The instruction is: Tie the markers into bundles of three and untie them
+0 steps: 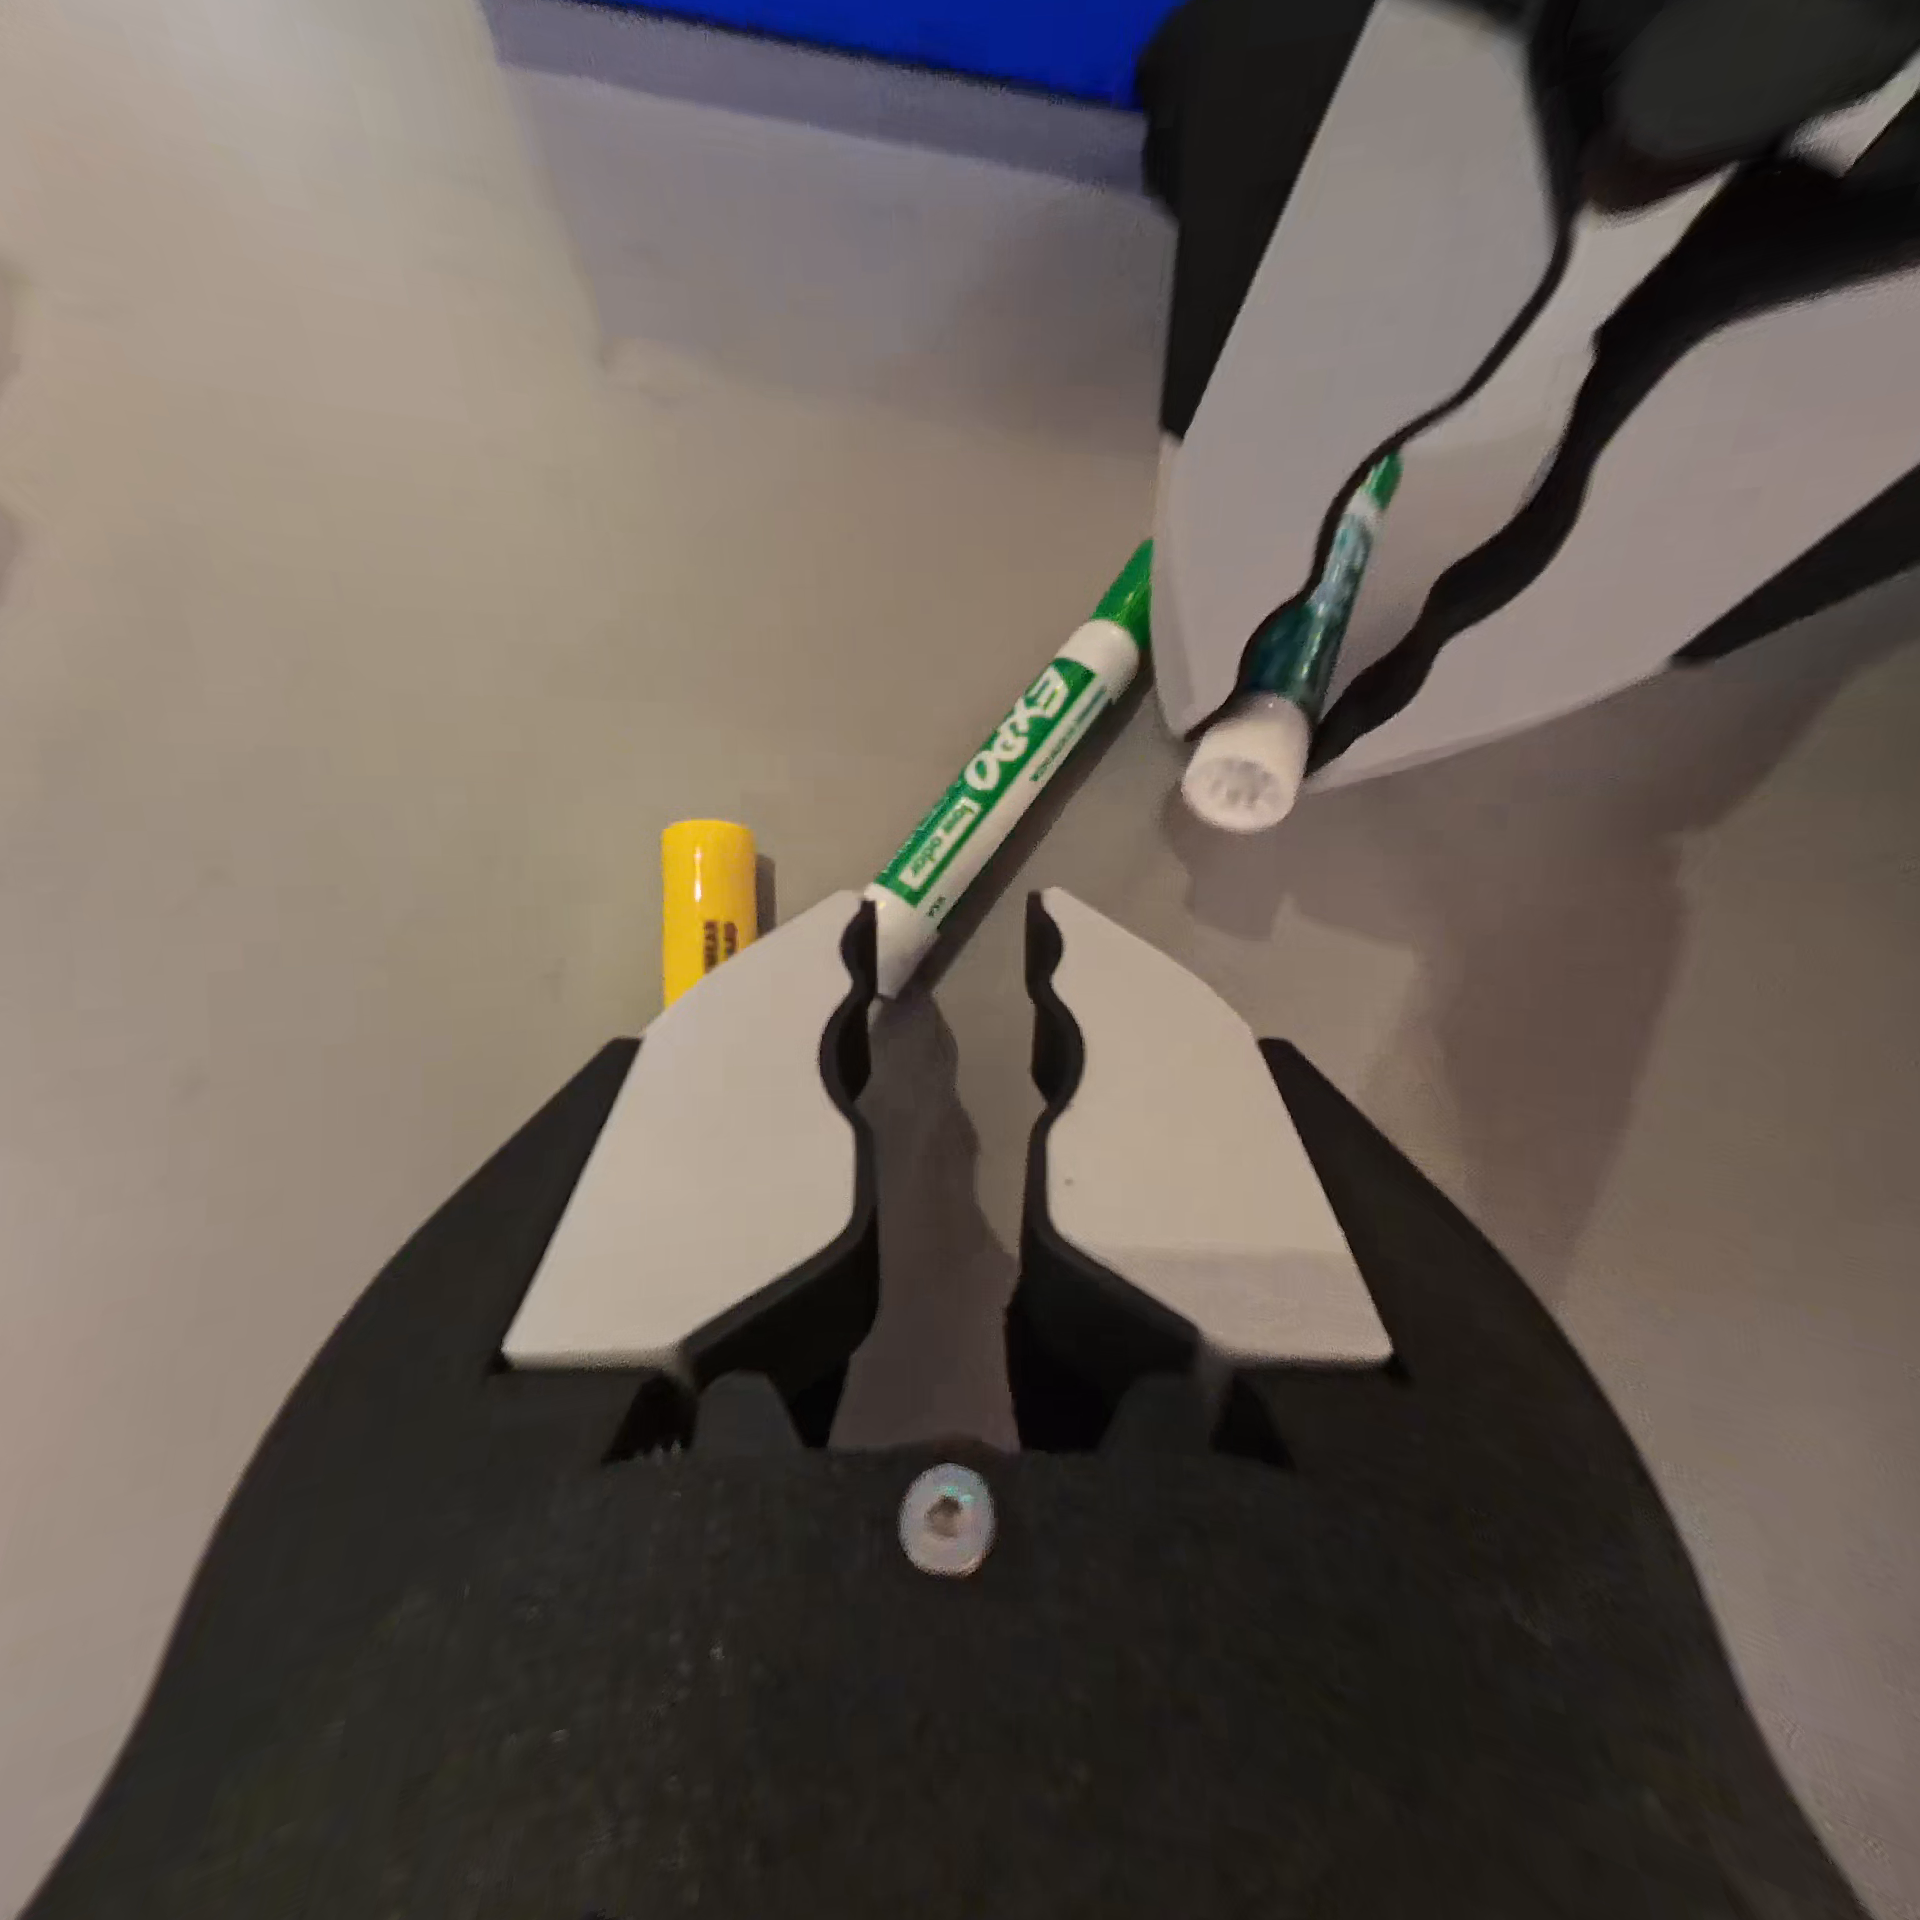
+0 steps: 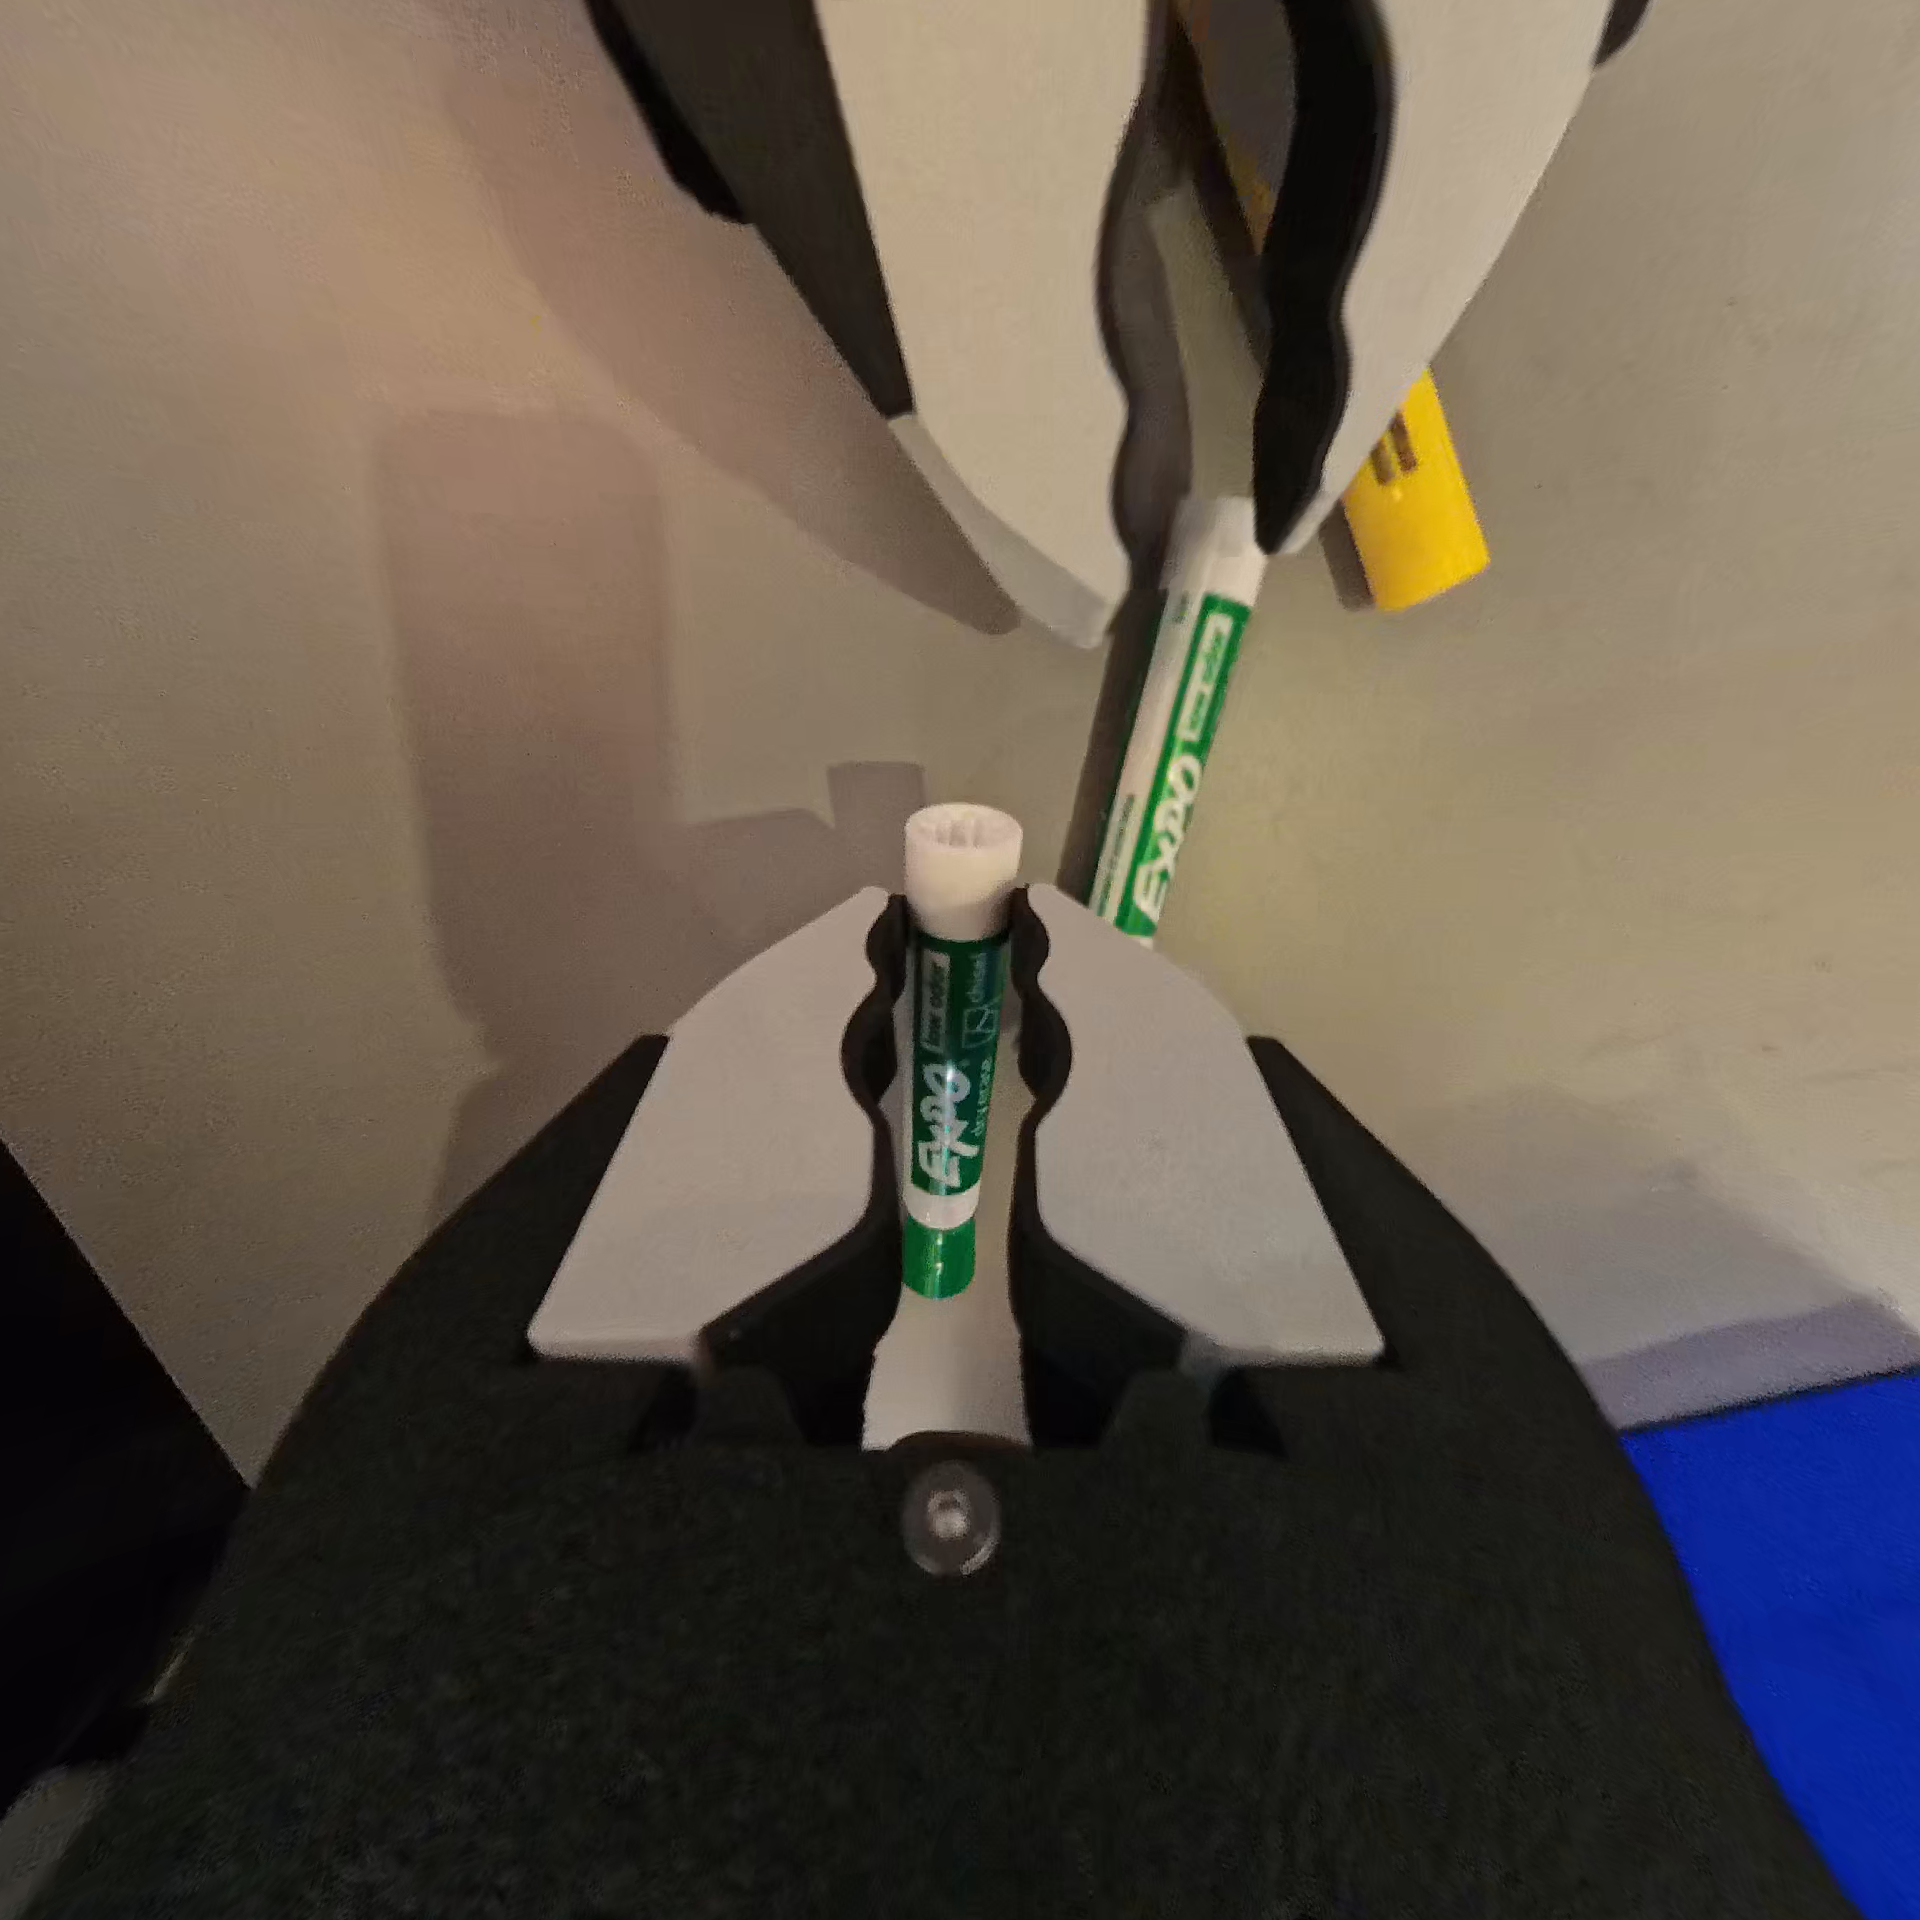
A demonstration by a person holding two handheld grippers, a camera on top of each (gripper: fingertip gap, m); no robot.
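My right gripper [image 2: 961,899] is shut on a thick green marker [image 2: 951,1091] that lies along its fingers, white end sticking out past the tips. In the left wrist view this gripper [image 1: 1262,748] holds the marker [image 1: 1299,634] just above the table at the upper right. A thin green-and-white marker [image 1: 997,790] lies on the table, its white end between the tips of my open left gripper [image 1: 951,914], against the left finger. In the right wrist view the left gripper [image 2: 1190,582] straddles that marker [image 2: 1174,769]. A yellow marker [image 1: 707,904] lies just left of it.
The pale grey table [image 1: 312,623] runs to a blue surface [image 1: 831,42] at its far edge, also seen at the lower right of the right wrist view [image 2: 1787,1558]. The yellow marker [image 2: 1413,520] lies partly under the left gripper. A dark area [image 2: 62,1299] borders the table. The left gripper's tips are roughly 6 cm from the right gripper's.
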